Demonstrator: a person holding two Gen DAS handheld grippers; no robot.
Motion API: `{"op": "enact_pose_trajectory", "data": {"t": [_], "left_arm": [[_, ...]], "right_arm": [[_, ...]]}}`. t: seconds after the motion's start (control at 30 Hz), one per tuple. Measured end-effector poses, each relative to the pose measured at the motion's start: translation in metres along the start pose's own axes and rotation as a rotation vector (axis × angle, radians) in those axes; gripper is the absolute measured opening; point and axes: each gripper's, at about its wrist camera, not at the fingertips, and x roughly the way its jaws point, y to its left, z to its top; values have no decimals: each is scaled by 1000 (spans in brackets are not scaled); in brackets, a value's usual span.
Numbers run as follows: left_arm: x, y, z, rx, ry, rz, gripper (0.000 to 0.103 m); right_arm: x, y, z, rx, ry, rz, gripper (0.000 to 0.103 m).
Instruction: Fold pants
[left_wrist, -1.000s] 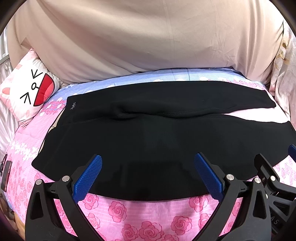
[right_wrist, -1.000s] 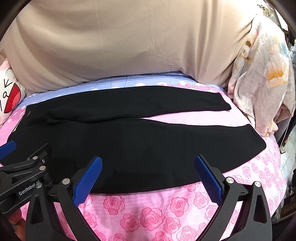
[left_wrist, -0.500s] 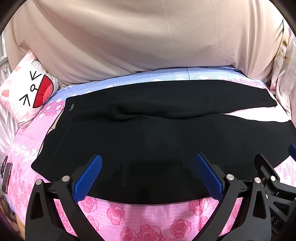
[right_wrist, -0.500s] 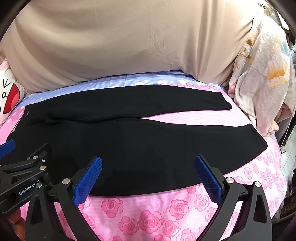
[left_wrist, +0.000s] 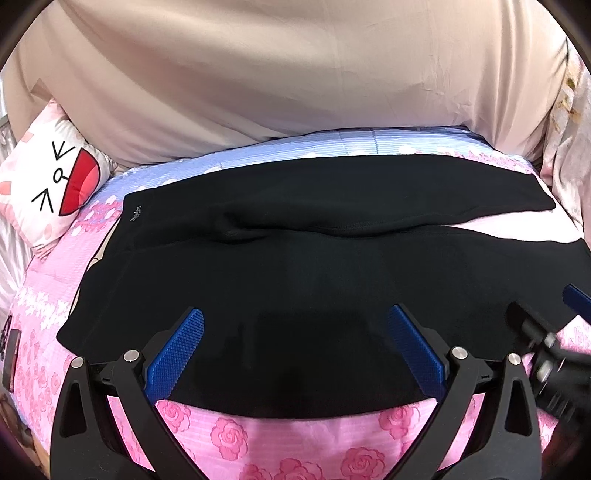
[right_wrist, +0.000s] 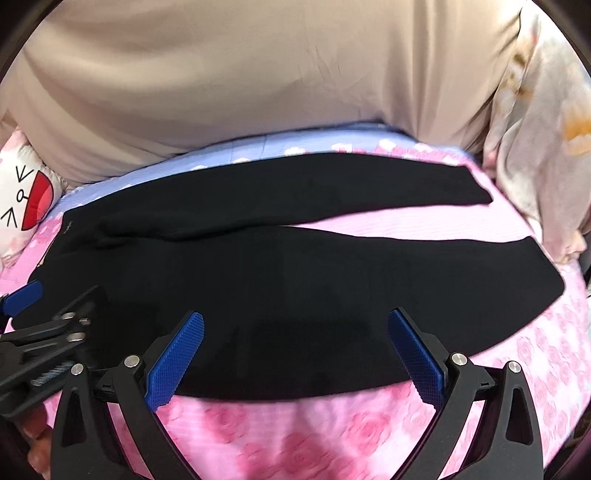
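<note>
The black pants (left_wrist: 295, 288) lie spread flat on the rose-print bedspread (left_wrist: 295, 432), straight ahead of both tools, with their long axis running crosswise to the fingers: waistband off to the left, the two legs stretching away to the right. The near leg sits directly in front of the tools; the far leg (right_wrist: 295, 184) lies beyond it, the two parting toward the cuffs so that a wedge of pink bedding shows between them on the right.

The left gripper (left_wrist: 295, 347) hangs just above the near edge of the pants on the waist and hip side, jaws spread wide and holding nothing. The right gripper (right_wrist: 295, 347) hangs over the near leg toward the cuff, equally wide apart and empty. Each is visible at the margin of the other's view, close side by side.

Judging from this, the coming move is a lengthwise fold: each tool takes the near edge below it and carries it forward onto the far leg. The left is nearer the waistband, the right nearer the cuffs.
</note>
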Motion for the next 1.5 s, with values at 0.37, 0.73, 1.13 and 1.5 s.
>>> {"op": "enact_pose_trajectory", "data": {"t": [0.37,0.73,1.13,1.5], "left_arm": [[52,88,57,-125,-4,14,98],[167,258,129,-299,119,175,98],[256,319,150,-292,191,179,98],[234,338,159,-421,176,41,27]], "right_arm": [[83,-178,118,131,0,-62,98],[194,-279,218,115,65,-75,97],[250,-287,221,87,154,-85,98],[210,-254,236,81,78,34,14]]}}
